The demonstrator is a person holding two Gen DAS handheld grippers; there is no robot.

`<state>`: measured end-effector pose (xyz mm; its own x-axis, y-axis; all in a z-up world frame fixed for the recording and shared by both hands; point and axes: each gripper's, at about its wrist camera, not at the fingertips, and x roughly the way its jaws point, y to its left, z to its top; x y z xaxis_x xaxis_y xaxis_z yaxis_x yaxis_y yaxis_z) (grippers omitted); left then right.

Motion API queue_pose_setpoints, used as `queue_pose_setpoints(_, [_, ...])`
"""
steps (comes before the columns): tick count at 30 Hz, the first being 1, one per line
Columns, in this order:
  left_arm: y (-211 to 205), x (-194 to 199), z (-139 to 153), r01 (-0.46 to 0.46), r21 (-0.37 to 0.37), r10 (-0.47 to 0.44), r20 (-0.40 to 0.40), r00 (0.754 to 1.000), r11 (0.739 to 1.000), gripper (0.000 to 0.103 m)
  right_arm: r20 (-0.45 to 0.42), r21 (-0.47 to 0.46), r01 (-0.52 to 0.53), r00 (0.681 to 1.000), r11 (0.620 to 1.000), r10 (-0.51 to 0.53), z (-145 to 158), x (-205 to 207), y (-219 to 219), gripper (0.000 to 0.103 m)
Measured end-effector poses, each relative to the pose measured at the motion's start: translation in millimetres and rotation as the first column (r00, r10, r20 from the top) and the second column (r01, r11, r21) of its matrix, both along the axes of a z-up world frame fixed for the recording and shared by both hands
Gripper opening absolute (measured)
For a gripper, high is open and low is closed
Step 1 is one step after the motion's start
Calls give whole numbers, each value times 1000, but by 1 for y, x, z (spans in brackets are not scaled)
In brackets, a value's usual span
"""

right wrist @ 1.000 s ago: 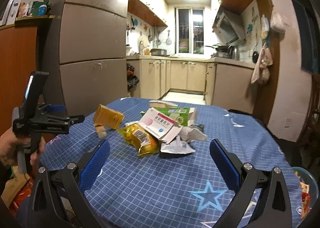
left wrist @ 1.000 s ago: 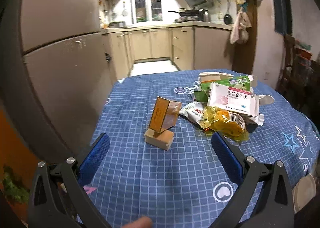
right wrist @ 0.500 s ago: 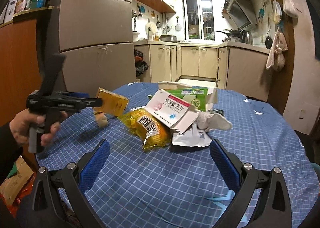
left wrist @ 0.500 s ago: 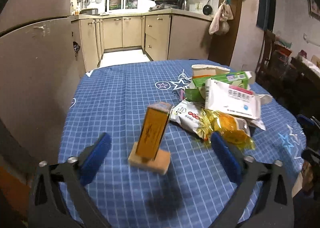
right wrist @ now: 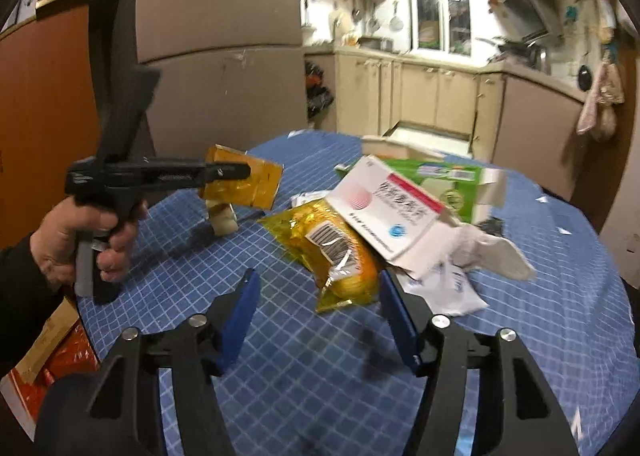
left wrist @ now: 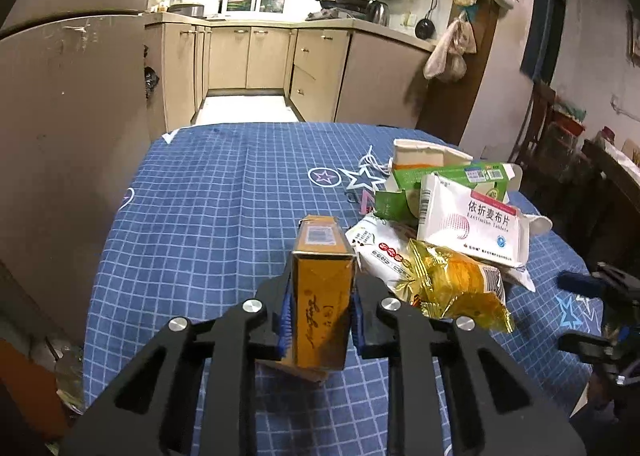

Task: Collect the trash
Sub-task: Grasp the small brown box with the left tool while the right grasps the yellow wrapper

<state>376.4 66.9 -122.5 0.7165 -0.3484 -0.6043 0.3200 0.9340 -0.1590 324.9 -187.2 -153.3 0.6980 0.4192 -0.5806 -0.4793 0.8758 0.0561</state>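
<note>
Two low wrist views, shared table [left wrist: 224,192].

The left hand-held gripper [left wrist: 318,316], wide open a second ago, now clamps its blue pads on the orange box [left wrist: 322,296]; the right hand-held gripper [right wrist: 318,320] has narrowed and moved close to the yellow wrapper [right wrist: 334,252].

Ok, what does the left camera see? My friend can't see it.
The left gripper is squeezing an orange box above a blue checked tablecloth. To its right lies a trash pile: a yellow wrapper and a white box.
</note>
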Motion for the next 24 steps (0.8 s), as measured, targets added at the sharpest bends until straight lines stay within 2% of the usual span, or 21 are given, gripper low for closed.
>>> queue_pose_setpoints(10, [6, -4, 1, 13, -31, -13, 1, 1000, 999, 20, -120, -148, -34, 993, 988, 16, -17, 68, 33, 66])
queue_pose_setpoints(16, [4, -3, -2, 23, -56, -23, 3, 1000, 998, 20, -144, -220, -36, 990, 975, 4, -35, 85, 47, 67])
queue_pose_setpoints(17, [5, -3, -3, 21, -60, -21, 2, 1000, 998, 20, -135, -225, -31, 991, 974, 1, -37, 85, 47, 65])
queue_pose_setpoints(19, [7, -4, -4, 14, -69, -14, 7, 1000, 998, 20, -119, -215, -12, 993, 977, -14, -37, 82, 46, 49])
queue_pose_setpoints(21, [8, -7, -5, 10, -76, -9, 13, 1000, 997, 20, -110, -186, -4, 994, 982, -17, -35, 76, 41, 44])
queue_pose_setpoints(24, [7, -14, -3, 1, -67, 2, 34, 999, 998, 20, -86, -147, -1, 996, 989, -12, -28, 59, 35, 42])
